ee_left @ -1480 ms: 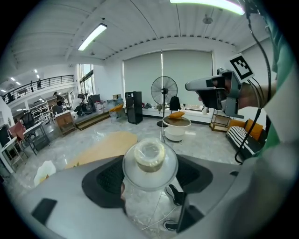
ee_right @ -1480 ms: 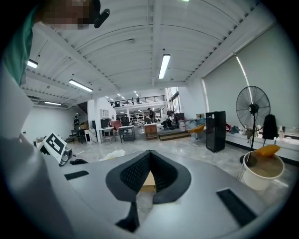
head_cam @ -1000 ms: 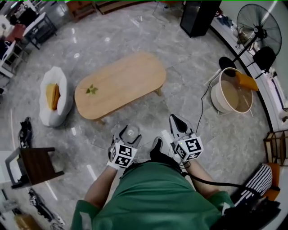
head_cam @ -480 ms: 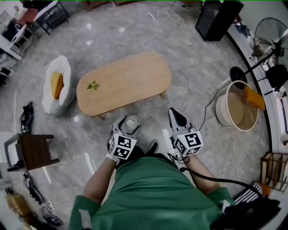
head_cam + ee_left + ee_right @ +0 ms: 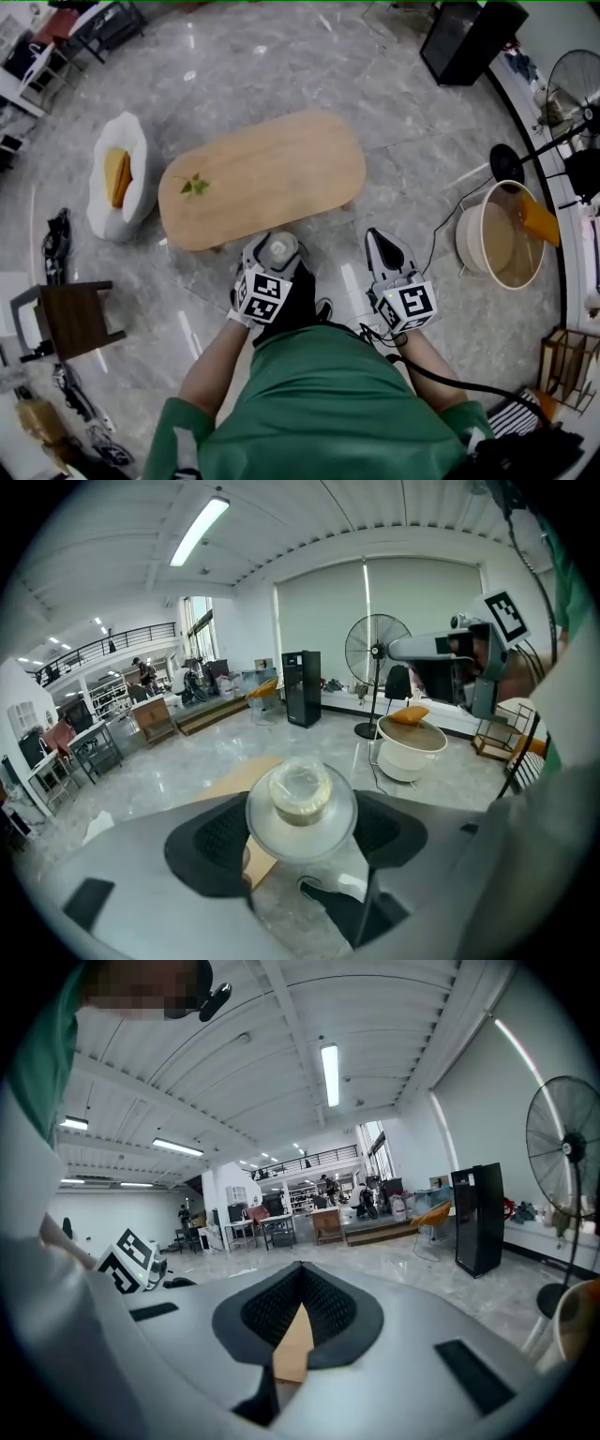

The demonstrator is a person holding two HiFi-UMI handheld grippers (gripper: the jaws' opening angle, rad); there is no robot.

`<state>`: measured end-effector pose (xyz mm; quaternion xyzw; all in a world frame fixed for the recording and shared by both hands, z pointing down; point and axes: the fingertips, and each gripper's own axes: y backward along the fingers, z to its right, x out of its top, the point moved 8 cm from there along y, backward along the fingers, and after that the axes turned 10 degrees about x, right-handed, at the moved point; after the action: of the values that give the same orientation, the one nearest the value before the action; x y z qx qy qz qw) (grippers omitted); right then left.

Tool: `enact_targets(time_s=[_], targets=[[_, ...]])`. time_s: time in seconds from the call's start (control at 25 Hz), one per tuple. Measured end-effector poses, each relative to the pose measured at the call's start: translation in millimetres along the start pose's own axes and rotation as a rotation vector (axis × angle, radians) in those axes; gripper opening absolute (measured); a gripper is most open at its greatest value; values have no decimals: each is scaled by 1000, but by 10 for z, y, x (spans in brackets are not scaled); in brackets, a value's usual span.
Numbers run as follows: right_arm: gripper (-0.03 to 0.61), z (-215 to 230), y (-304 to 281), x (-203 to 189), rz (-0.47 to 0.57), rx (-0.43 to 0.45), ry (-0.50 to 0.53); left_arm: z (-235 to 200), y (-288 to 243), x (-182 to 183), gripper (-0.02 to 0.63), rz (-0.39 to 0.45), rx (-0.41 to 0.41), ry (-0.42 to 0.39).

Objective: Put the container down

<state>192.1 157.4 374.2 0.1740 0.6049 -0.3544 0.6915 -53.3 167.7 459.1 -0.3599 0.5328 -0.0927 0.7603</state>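
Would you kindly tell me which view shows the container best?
The left gripper view: the container sits large and central, clamped in the left tool. The head view shows only its top; the right gripper view misses it.

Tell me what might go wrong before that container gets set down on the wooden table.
1. The clear round plastic container is clamped between the jaws of the left hand-held gripper by its curved, smooth-looking sides, so it may slip or tilt.
2. It hangs over the grey marble floor, short of the oval wooden table. Opening the jaws here would likely drop it.
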Motion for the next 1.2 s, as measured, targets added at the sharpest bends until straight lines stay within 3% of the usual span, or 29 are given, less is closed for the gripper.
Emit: enact_targets(time_s=[0.24, 0.68, 0.92, 1.2], targets=[[14, 542, -620, 137, -15, -33, 5, -508, -937, 262, 339, 1, -8, -65], [14, 1319, -1791, 481, -99, -74, 17, -1327, -2355, 664, 339, 5, -76, -90], [14, 1786, -2278, 339, -139, -22, 2, -1485, -3061, 706, 339, -28, -71, -99], [14, 2506, -2711, -101, -206, 93, -64, -1583, -3925, 684, 339, -85, -21, -17]])
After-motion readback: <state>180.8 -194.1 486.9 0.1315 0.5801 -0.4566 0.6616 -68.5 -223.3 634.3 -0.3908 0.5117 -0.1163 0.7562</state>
